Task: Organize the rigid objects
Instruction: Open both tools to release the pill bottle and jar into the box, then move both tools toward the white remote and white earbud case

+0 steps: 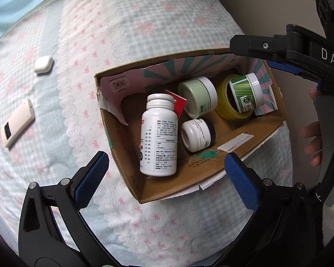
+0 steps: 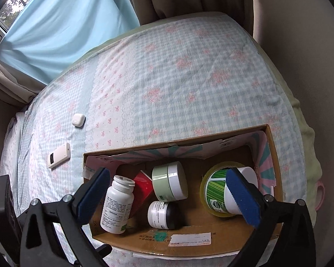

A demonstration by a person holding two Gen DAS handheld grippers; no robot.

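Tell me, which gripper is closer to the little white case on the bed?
Left, probably. The left gripper hovers open at the box's near edge, on the white case side. The right gripper hangs open over the box, farther off.

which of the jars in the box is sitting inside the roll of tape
The green striped jar, white-capped, sits inside the yellow tape roll. The pale green jar and black-and-white jar lie beside it.

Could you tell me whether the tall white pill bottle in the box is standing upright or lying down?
Lying down: the white pill bottle rests on its side on the cardboard box floor, cap pointing away.
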